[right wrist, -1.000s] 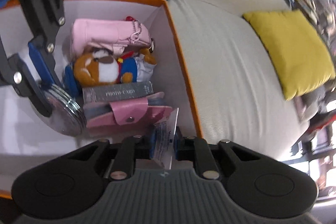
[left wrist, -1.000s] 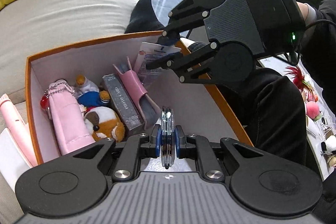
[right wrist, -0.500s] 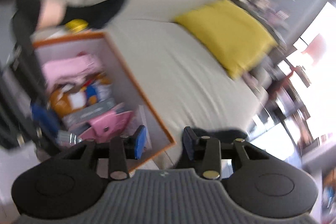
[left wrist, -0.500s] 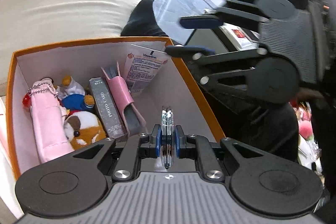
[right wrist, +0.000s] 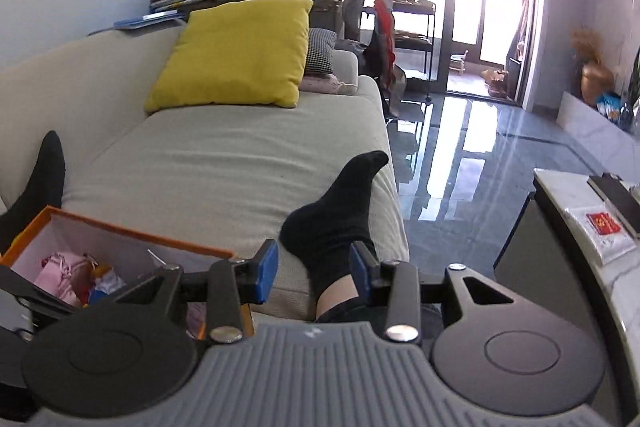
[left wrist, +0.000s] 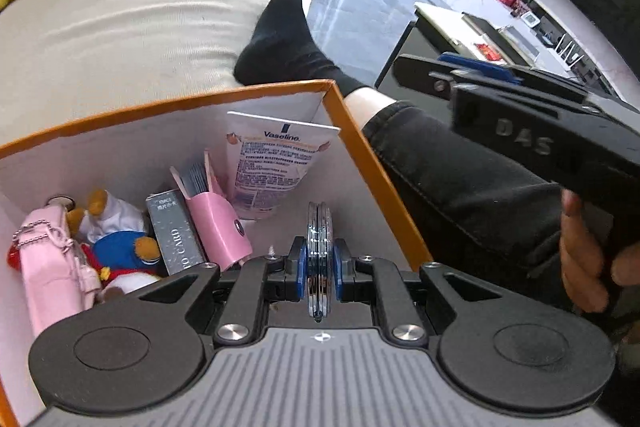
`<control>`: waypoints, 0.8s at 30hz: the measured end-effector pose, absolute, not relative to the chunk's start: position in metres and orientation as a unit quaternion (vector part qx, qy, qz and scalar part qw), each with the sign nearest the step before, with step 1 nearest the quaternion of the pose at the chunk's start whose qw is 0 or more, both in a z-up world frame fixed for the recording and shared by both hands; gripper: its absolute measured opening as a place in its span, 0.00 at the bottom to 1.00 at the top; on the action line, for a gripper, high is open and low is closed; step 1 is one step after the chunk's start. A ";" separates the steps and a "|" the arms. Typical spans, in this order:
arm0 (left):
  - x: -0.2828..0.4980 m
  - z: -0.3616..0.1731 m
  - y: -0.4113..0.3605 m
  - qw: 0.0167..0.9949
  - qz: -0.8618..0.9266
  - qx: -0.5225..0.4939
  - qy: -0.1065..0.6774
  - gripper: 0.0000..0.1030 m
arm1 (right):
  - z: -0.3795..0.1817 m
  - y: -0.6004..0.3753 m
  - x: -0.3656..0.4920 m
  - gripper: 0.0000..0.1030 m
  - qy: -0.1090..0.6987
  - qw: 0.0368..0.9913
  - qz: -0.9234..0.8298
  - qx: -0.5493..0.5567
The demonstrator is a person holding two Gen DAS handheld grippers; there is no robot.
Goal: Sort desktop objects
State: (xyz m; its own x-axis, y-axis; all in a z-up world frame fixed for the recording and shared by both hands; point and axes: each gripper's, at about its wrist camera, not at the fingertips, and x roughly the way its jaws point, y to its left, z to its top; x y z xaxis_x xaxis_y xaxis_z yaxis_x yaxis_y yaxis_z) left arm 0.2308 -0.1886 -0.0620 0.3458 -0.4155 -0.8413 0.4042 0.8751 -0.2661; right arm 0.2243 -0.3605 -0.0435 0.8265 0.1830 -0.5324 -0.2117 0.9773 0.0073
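An orange box (left wrist: 360, 151) with white inner walls sits on the sofa; it also shows in the right wrist view (right wrist: 132, 229). Inside lie a Vaseline tube (left wrist: 272, 167), a pink card holder (left wrist: 218, 227), a grey card box (left wrist: 176, 231), a plush toy (left wrist: 120, 247) and a pink pouch (left wrist: 52, 267). My left gripper (left wrist: 319, 263) is shut on a round silvery compact mirror (left wrist: 319, 235), held edge-on over the box's near right part. My right gripper (right wrist: 313, 267) is open and empty, raised to the right of the box, pointing across the sofa.
A cream sofa (right wrist: 224, 163) with a yellow cushion (right wrist: 236, 55) lies behind the box. The person's legs in black socks (left wrist: 284, 39) flank the box. A dark table (right wrist: 580, 227) with papers stands at right, beyond it a glossy floor.
My right gripper let go of the Vaseline tube in the box, opened, and swung up and away to the right. My left gripper kept the mirror over the box.
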 end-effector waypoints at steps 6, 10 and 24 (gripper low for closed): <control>0.236 -0.071 -0.197 0.816 -0.245 0.003 0.523 0.14 | -0.043 -0.358 0.221 0.40 0.273 0.955 0.111 -0.029; 0.233 -0.066 -0.198 0.828 -0.244 0.026 0.504 0.15 | -0.041 -0.360 0.218 0.40 0.283 0.952 0.111 -0.028; 0.216 -0.027 -0.163 0.862 -0.229 0.022 0.453 0.16 | -0.029 -0.342 0.182 0.35 0.290 0.944 0.137 -0.079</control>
State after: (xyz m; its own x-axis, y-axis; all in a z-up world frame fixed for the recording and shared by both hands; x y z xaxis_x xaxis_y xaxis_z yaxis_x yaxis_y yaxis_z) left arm 0.2157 -0.1627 -0.0270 0.4856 -0.3752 -0.7896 0.4141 0.8942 -0.1702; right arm 0.1817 -0.3415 -0.0292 0.7941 0.2122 -0.5696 -0.3042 0.9500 -0.0701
